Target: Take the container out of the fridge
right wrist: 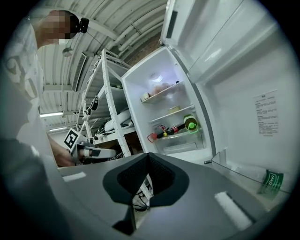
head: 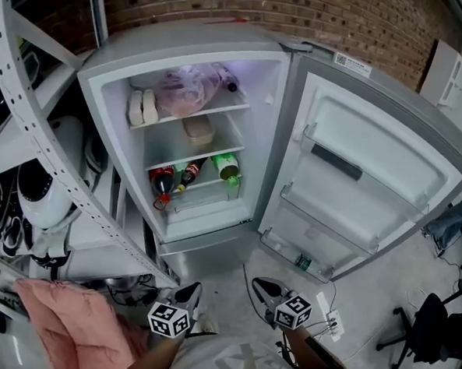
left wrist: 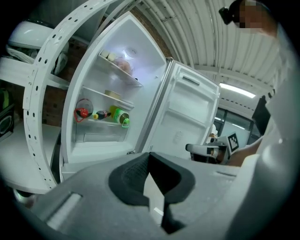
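Counted one fridge (head: 185, 48) with one open door (head: 373, 165). Inside, counted one beige container (head: 198, 129), one pink bag (head: 182, 91), two pale lumps (head: 136, 108) and three bottles: red-capped bottle (head: 162, 182), dark bottle (head: 189, 173), green bottle (head: 227, 166). Outside, counted two grippers, left gripper (head: 193, 288) and right gripper (head: 260, 284), one chair (head: 425, 328), one pink cloth (head: 74, 326), one white rack (head: 32, 121).
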Demonstrator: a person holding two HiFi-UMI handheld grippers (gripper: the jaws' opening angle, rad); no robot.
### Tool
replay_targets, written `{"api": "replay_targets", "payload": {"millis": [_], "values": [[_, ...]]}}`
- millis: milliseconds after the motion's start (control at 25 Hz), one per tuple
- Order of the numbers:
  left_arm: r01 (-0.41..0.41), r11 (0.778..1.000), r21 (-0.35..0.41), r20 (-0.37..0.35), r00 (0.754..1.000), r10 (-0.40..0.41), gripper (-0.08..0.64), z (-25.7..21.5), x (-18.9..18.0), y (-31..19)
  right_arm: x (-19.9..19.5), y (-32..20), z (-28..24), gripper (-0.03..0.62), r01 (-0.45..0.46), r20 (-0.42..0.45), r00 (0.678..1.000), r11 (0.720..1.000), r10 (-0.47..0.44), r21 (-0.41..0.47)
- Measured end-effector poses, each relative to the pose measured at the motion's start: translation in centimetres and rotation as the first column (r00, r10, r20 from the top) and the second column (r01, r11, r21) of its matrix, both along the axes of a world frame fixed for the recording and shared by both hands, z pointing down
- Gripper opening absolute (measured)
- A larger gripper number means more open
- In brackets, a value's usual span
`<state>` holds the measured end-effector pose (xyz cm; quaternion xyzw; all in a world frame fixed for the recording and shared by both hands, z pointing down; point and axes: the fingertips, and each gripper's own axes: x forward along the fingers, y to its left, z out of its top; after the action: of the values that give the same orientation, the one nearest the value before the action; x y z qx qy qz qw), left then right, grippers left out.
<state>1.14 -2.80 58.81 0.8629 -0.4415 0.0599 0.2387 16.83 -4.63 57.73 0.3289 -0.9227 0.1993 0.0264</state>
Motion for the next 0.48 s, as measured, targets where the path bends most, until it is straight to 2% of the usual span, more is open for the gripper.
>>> {"api": "replay_targets", "payload": {"millis": [200,480], "values": [[-0.008,1.000,0.018,-0.013,1.000,0.009,0.000,-0.7,-2.4,-2.8,-2.7,-2.6,0.0,0.008,-0.001,-0.010,1.000,1.000,0.001,-0.004],[-0.012,1.000,0.007,-0.036,0.999,0.013,0.000,-0.3,-5.7,-5.6,-6.9,-5.2,0.1,0.008,0.000,-0.051,0.999,1.000,0.000,-0.004]]}}
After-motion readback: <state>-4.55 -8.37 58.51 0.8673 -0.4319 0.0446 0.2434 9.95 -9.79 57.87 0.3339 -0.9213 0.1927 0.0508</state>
